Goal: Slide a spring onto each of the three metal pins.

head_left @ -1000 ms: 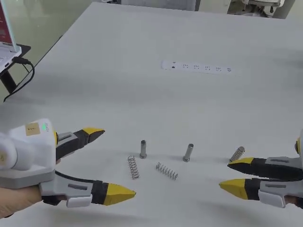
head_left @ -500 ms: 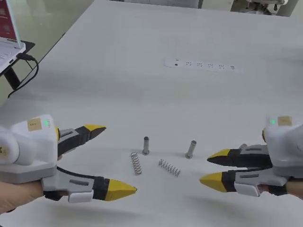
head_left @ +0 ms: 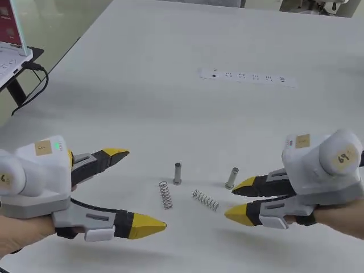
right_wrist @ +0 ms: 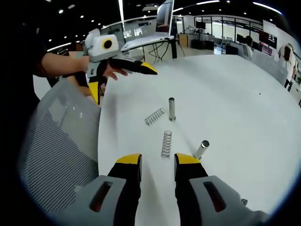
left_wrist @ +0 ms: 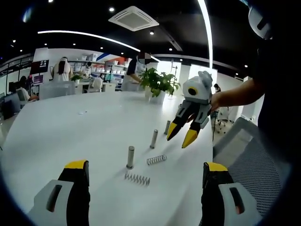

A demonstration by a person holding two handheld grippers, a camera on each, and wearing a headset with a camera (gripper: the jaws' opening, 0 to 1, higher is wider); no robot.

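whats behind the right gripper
In the left gripper view an upright spring stands just past the right gripper. In the head view the gripper's body covers that spot.

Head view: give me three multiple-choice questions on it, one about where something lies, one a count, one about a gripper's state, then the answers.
1. Where does the power strip lie?
A) beyond the pins, farther across the table
B) nearer the person than the pins
C) leaning against a pin

2. How many springs lie flat by the pins?
A) one
B) two
C) five

3. How do the left gripper's jaws stand?
A) shut on a spring
B) shut on a pin
C) wide apart, holding nothing

Answers: 1 A, it lies on the far tabletop past the pins; 2 B, two lie flat just in front of them; 3 C, a wide gap shows between its yellow tips.
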